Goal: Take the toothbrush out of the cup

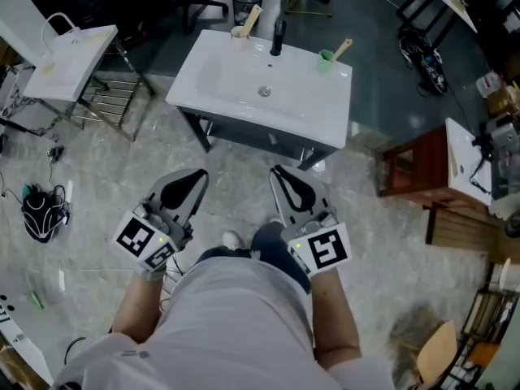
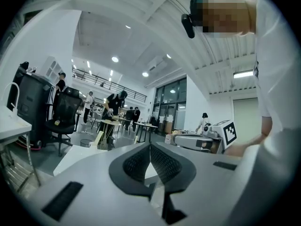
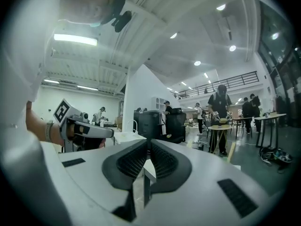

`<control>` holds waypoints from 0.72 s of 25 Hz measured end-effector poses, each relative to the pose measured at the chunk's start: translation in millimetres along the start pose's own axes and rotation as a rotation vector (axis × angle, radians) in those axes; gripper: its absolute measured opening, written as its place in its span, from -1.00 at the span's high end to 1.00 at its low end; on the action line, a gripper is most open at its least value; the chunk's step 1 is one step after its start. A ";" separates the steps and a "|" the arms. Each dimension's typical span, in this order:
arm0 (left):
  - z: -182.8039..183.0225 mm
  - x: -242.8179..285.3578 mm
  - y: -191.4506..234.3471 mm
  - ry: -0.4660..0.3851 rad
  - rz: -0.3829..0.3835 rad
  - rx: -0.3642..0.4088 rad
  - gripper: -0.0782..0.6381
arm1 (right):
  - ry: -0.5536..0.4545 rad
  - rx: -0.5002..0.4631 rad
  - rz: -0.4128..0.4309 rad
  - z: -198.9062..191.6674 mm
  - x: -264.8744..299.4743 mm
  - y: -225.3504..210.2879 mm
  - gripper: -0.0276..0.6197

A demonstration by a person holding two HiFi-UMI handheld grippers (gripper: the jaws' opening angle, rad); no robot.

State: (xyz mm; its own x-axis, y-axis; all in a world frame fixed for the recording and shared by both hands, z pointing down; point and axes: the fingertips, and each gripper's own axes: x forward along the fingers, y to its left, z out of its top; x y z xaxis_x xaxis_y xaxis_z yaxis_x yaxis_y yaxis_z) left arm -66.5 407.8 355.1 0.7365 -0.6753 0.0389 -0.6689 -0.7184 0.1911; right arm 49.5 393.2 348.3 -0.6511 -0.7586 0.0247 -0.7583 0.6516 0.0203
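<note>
The left gripper (image 2: pixel 150 146) has its black ribbed jaws pressed together with nothing between them, and the right gripper (image 3: pixel 149 142) likewise has its jaws together and empty. Both are held level, side by side and a little apart, in front of the person's white-shirted body (image 1: pixel 236 315), pointing towards a white rectangular ceramic washbasin (image 1: pixel 215 80) on a dark stand, which sits well apart from them on the grey stone-patterned floor (image 1: pixel 97 177). At the basin's far left corner stands a pale beige cup (image 1: pixel 239 33) with a light wooden toothbrush (image 1: pixel 251 17) leaning out of it towards the right. A black upright tap (image 1: pixel 278 39) stands at the middle of the far edge. At the far right corner stands a small green cup (image 1: pixel 326 59) holding a second light wooden toothbrush (image 1: pixel 342 49), also tilted right. A round metal drain (image 1: pixel 264 92) lies in the middle of the bowl. Neither gripper touches the washbasin or either cup.
</note>
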 end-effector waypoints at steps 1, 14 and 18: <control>-0.4 -0.1 3.4 0.001 -0.002 0.000 0.73 | 0.001 -0.001 -0.010 -0.9 1.5 -3.1 0.82; -5.7 56.6 59.1 0.018 0.048 -0.037 0.73 | 0.036 0.004 -0.027 -26.1 52.6 -99.6 0.82; -4.3 98.9 83.9 0.023 0.066 -0.052 0.73 | 0.042 0.012 -0.007 -31.3 80.1 -140.1 0.82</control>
State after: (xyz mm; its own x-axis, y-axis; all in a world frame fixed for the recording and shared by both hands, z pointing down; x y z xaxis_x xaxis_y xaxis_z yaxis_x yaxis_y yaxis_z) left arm -49.3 281.4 379.2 0.6935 -0.7165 0.0756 -0.7104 -0.6625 0.2375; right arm 104.6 241.4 378.8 -0.6444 -0.7617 0.0669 -0.7631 0.6463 0.0086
